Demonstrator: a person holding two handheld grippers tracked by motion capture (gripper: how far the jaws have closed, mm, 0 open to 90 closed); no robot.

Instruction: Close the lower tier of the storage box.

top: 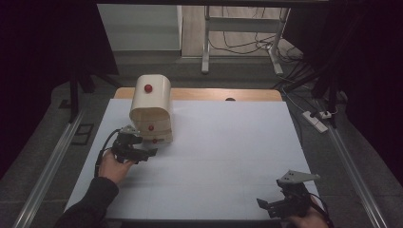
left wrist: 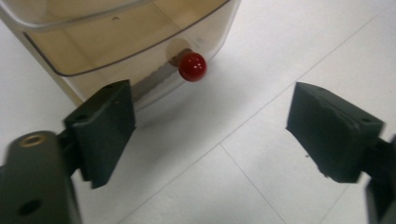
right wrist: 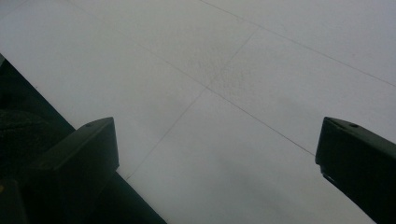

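Note:
A cream drawer box (top: 151, 102) with a rounded top and red knobs stands at the back left of the white table (top: 218, 152). My left gripper (top: 151, 153) sits just in front of its lowest drawer, open and holding nothing. In the left gripper view the jaws (left wrist: 210, 100) stand wide apart. The drawer's red knob (left wrist: 192, 66) lies just beyond them, untouched, on a tinted see-through drawer front (left wrist: 116, 42). My right gripper (top: 264, 204) rests near the table's front right edge, open, with only white tabletop (right wrist: 224, 93) between its jaws.
A wooden strip (top: 214, 94) borders the table's far edge. Metal rails (top: 52, 161) run along both sides. A power strip (top: 316, 121) and cables lie on the floor at the right, and a metal stand (top: 206, 42) is behind the table.

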